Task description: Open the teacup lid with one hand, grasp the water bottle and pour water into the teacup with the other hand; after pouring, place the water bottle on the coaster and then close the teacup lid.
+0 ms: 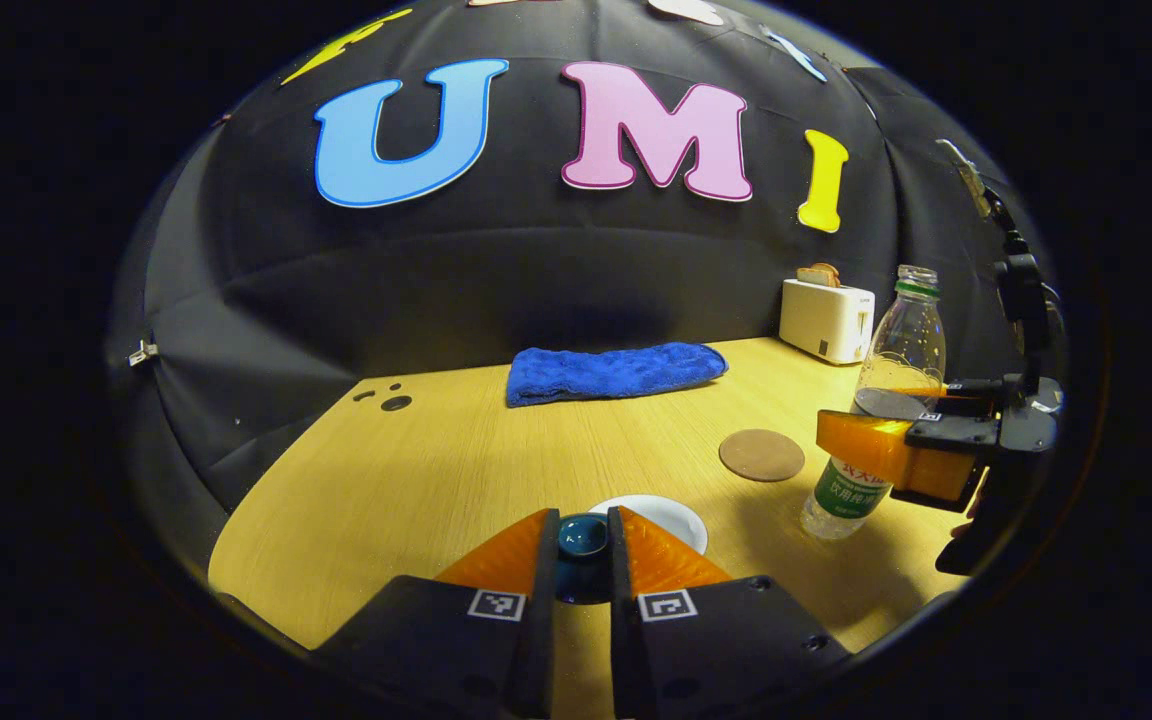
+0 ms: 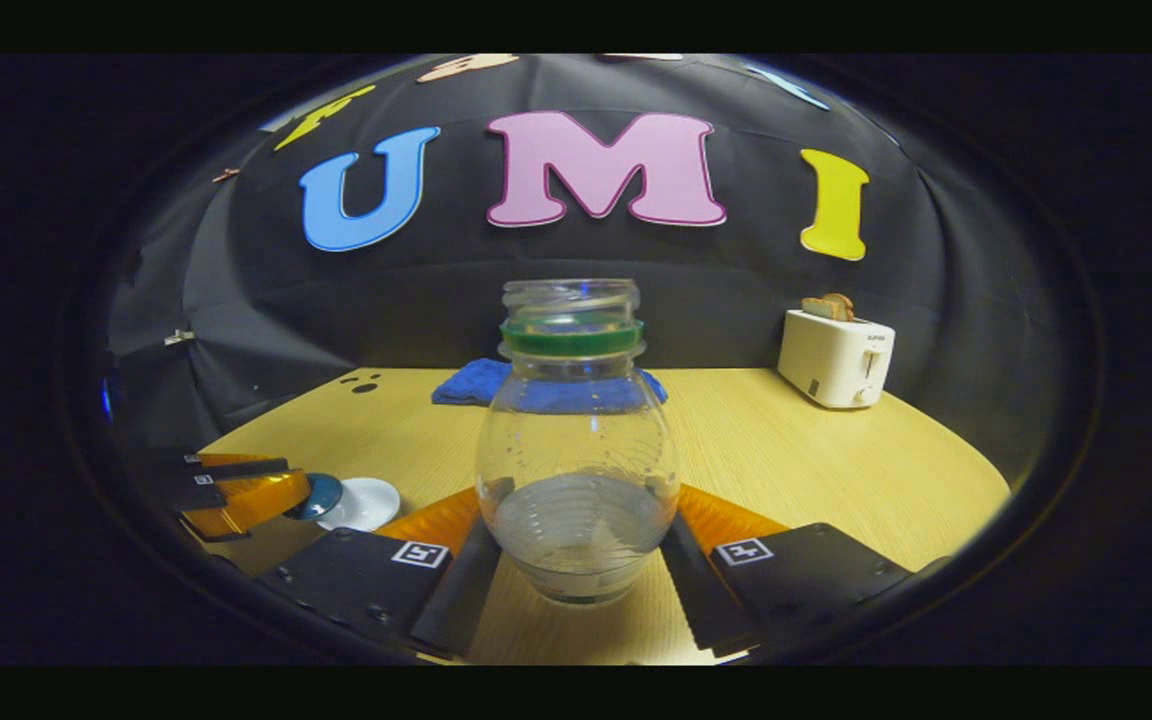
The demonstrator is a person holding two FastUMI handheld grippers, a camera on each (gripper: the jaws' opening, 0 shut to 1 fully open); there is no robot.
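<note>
clear plastic water bottle (image 2: 576, 470), uncapped and upright on the table (image 1: 456, 450), is sitting between my right gripper (image 2: 576, 560) fingers, which i am closing on its waist, low enough to tip it without slipping. ahead of my left gripper (image 1: 583, 560), the fingers are pinching the dark teacup lid (image 1: 583, 535) by its knob. just past that tip the white saucer (image 1: 671, 518) is showing; beyond it, toward the bottle, the coaster (image 1: 761, 455) is lying bare.

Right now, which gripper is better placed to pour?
Right. The right gripper already clamps the water bottle, uncapped; the left gripper is closed on the teacup lid.
</note>
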